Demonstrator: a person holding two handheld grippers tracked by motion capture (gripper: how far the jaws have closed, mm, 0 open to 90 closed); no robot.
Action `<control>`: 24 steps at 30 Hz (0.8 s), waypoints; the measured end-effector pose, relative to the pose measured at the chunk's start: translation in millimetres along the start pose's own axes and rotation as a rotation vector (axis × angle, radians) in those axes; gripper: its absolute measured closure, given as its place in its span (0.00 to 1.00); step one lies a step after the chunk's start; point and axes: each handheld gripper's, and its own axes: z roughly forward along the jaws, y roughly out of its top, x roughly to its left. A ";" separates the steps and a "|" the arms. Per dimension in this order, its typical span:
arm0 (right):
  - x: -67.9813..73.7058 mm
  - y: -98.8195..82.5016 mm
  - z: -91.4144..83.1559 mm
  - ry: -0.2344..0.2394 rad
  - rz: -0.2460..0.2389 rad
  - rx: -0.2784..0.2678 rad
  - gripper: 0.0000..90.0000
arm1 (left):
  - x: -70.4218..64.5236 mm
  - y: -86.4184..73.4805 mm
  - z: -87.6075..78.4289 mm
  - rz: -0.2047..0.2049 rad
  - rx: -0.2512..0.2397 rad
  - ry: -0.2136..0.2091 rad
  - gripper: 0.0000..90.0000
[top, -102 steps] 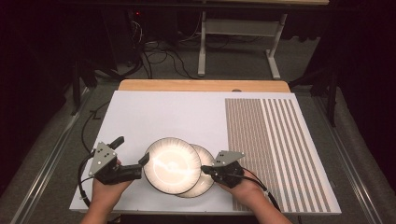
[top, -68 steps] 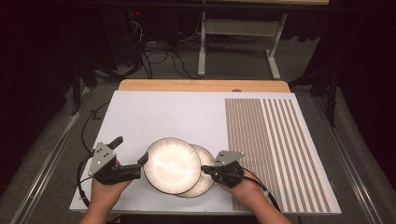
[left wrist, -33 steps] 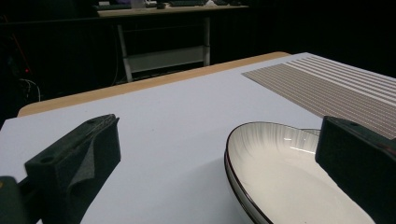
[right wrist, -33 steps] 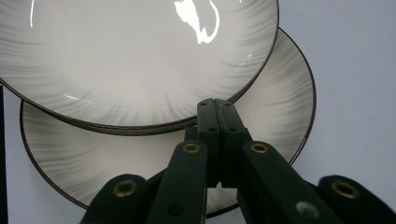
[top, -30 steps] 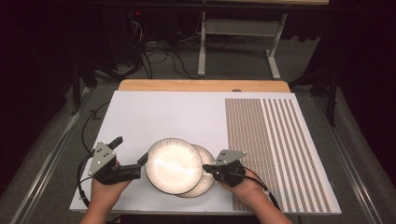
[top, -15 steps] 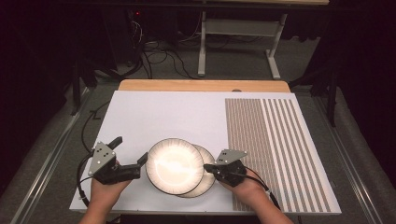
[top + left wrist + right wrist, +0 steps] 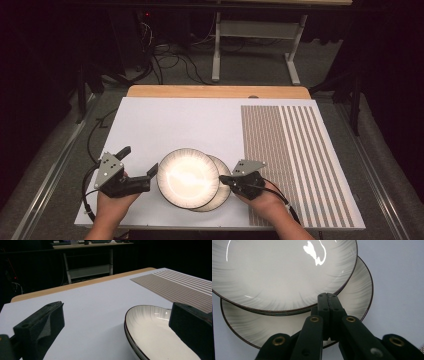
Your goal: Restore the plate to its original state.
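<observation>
Two pale plates with thin dark rims lay overlapped at the lower middle of the high view, on the white sheet that covered the worktop (image 7: 165, 125). The upper plate (image 7: 188, 178) sat toward the left and rested partly on the lower plate (image 7: 223, 192), whose right edge stuck out as a crescent.

The left gripper (image 7: 138, 167) sat at the lower left of the high view, held in a hand (image 7: 112, 205) that came in from the bottom edge. Its jaws stood wide open: one tip pointed up and left, well clear of the plates, the other reached to just beside the upper plate's left rim. In the left gripper view the upper plate (image 7: 160, 337) lay at the lower right, with the right-hand jaw over it and the other jaw well off to the left above bare white sheet; whether that jaw touched the rim I could not tell.

The right gripper (image 7: 225, 181) sat just right of the plates in the high view, its hand (image 7: 265, 202) at the lower edge. In the right gripper view its jaws were pressed together, closed with nothing between them, their tips (image 7: 326, 296) lying over the lower plate (image 7: 352, 307) right at the rim of the upper plate (image 7: 282, 272).

A patch of brown and white stripes (image 7: 295, 155) filled the right part of the sheet.
</observation>
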 end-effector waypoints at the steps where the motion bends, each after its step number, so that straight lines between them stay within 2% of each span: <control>1: -0.3 -0.1 -0.3 -0.003 -0.003 0.000 1.00 | 0.0 0.0 0.1 0.000 0.000 0.000 0.00; 24: -3.3 -0.6 -4.5 -0.016 0.008 -0.006 1.00 | -0.4 -0.1 0.2 0.005 0.003 0.002 0.00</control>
